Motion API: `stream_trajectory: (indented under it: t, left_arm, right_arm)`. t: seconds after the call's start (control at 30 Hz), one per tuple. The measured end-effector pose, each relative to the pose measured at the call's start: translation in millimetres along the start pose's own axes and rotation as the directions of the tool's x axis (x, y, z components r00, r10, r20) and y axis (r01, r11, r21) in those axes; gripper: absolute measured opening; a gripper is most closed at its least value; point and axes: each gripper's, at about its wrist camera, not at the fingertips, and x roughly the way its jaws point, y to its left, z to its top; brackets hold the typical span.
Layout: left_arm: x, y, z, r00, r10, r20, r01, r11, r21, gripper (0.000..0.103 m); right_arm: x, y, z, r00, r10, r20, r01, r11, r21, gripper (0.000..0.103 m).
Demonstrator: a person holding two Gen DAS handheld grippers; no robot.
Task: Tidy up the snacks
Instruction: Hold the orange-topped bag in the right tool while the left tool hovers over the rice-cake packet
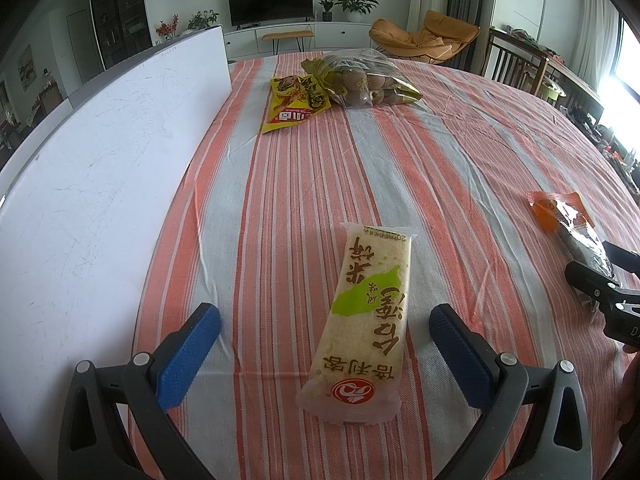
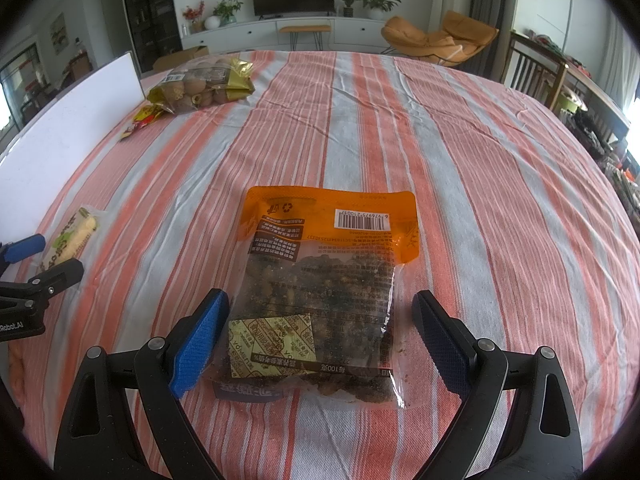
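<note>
A long rice-cracker packet (image 1: 364,320) with a green patch lies on the striped tablecloth (image 1: 440,152) between the wide-open fingers of my left gripper (image 1: 324,320); it also shows in the right wrist view (image 2: 74,240). An orange-topped bag of dark snacks (image 2: 324,284) lies between the open fingers of my right gripper (image 2: 320,316), its left edge close to the left pad (image 2: 200,344). The same bag shows in the left wrist view (image 1: 568,220). A yellow snack packet (image 1: 294,102) and a clear bag of brown round snacks (image 1: 362,80) lie at the far side.
A white board (image 1: 100,152) stands upright along the table's left edge. Chairs, a TV cabinet and plants stand beyond the table. The right gripper's body (image 1: 600,292) shows at the right of the left wrist view.
</note>
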Motion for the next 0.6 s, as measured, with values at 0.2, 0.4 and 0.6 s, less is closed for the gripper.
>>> stream_trajectory:
  t: [0.2, 0.4, 0.6]
  left_arm:
    - [0.0, 0.0, 0.0, 1.0, 0.0, 0.0, 0.0, 1.0, 0.0, 0.103]
    - [0.0, -0.1, -0.1, 1.0, 0.0, 0.0, 0.0, 1.0, 0.0, 0.103]
    - [-0.3, -0.6, -0.1, 1.0, 0.001, -0.007, -0.001, 1.0, 0.006, 0.103]
  right_arm:
    - [0.8, -0.2, 0.4, 1.0, 0.0, 0.0, 0.0, 1.0, 0.0, 0.095]
    - [0.4, 0.0, 0.1, 1.0, 0.0, 0.0, 0.0, 1.0, 0.0, 0.095]
    - [0.4, 0.0, 0.0, 1.0, 0.0, 0.0, 0.0, 1.0, 0.0, 0.095]
